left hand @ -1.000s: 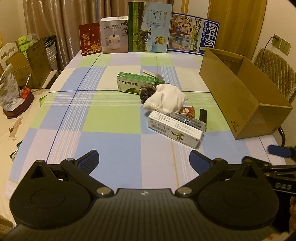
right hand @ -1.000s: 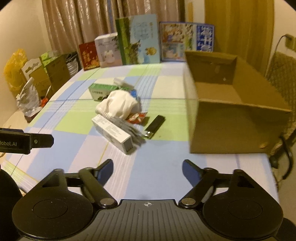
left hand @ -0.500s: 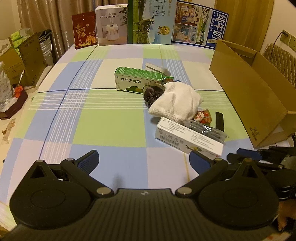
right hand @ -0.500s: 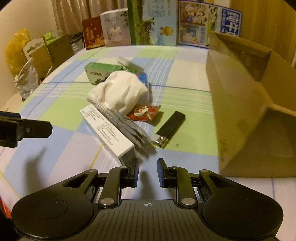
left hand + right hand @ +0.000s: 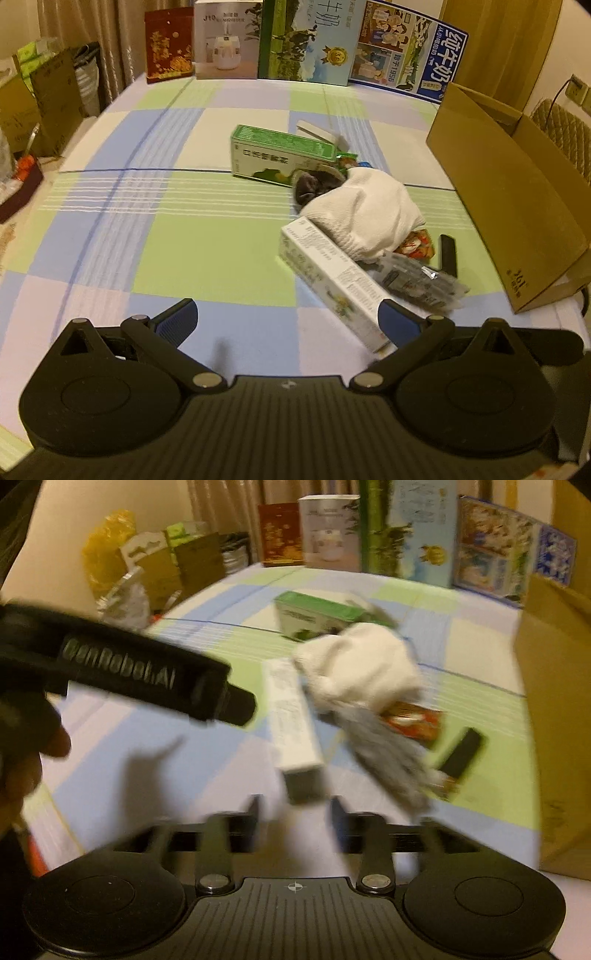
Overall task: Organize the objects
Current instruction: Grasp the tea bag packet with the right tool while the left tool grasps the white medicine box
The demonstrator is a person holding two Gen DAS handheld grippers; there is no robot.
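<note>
Fingers (image 5: 177, 325) of the left gripper (image 5: 286, 325) stand spread wide above the checked tablecloth (image 5: 207, 254), gripping nothing, with the right-hand blue pad lying in front of the near end of a long white carton (image 5: 332, 280). The right gripper (image 5: 295, 821), seen through heavy blur in its own view, has its jaws parted by a moderate gap just short of that same carton's near end (image 5: 295, 731); nothing sits between them. Against the carton's right side lies a clear, crinkled packet (image 5: 417, 282), and beside that a black lighter (image 5: 447, 254) on a green square. A red snack wrapper (image 5: 417, 245) pokes out from under a rumpled white cloth (image 5: 365, 218), which rests partly on the carton's far end. Touching the cloth's far edge is a small dark, bunched object (image 5: 314, 184), too indistinct to name. Beyond it stands a green-and-white box (image 5: 280, 157) with a pale flat item (image 5: 317, 131) behind it. To the right, an open cardboard box (image 5: 509, 199) sits at the table's edge, well apart from the pile. Along the far edge, upright printed boxes (image 5: 306, 40) line up before the curtain. In the right wrist view, the left tool's black body (image 5: 140, 672) crosses the left side.
</note>
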